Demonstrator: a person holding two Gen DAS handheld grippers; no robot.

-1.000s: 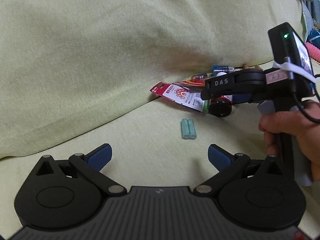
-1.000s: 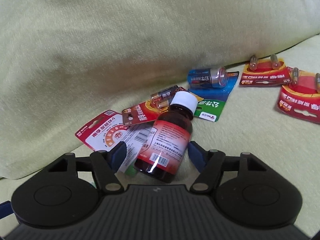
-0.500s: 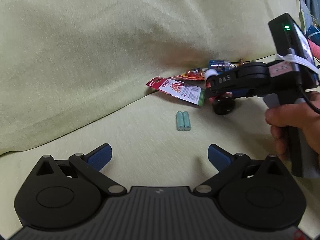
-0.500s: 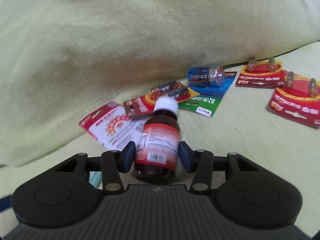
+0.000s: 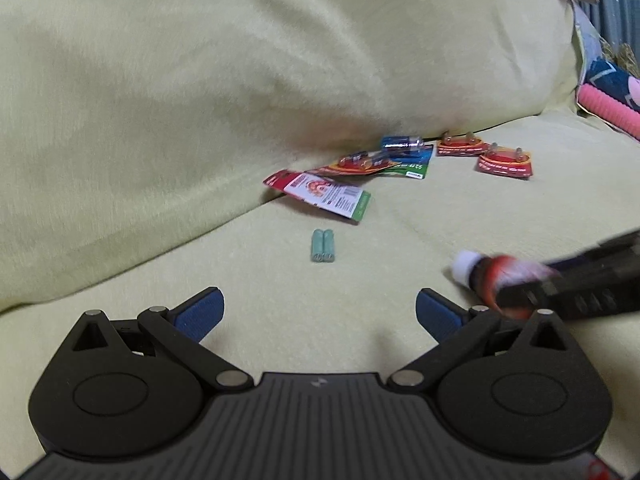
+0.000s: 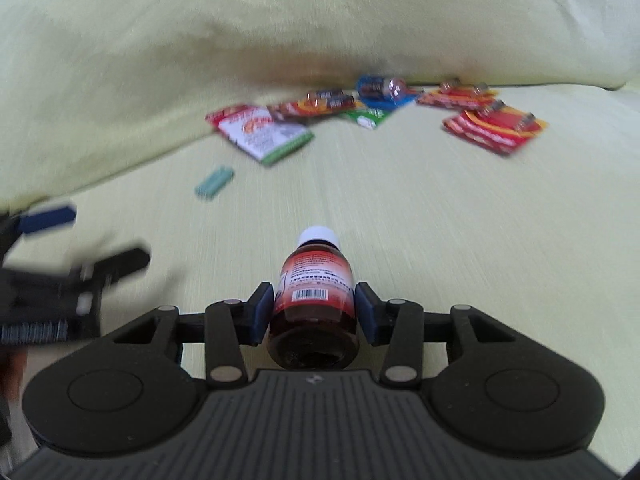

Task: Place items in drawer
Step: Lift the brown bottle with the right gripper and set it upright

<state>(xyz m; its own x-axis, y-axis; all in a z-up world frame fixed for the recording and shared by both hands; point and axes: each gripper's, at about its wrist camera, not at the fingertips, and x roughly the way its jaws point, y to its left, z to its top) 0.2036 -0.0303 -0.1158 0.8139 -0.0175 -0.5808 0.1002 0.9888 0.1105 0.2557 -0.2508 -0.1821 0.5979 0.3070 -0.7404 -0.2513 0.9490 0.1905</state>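
Observation:
A brown medicine bottle [image 6: 314,288] with a red label and white cap lies lengthwise between the blue pads of my right gripper [image 6: 314,310], which is shut on it and holds it above the yellow-green cushion. From the left wrist view the same bottle [image 5: 494,276] shows blurred at the right, with the right gripper's black body behind it. My left gripper [image 5: 318,312] is open with nothing between its pads. A pair of teal batteries [image 5: 322,245] lies ahead of it. No drawer is visible.
Battery blister packs lie along the backrest crease: a red-white card [image 5: 320,194], a blue battery pack [image 5: 402,148] and two red packs [image 5: 504,162]. The yellow-green backrest [image 5: 240,80] rises behind them. Pink and patterned things [image 5: 608,100] sit at the far right.
My right gripper closed on the bottle, lifted it off the packs and pulled it back toward the near side. The left gripper stayed open and barely moved.

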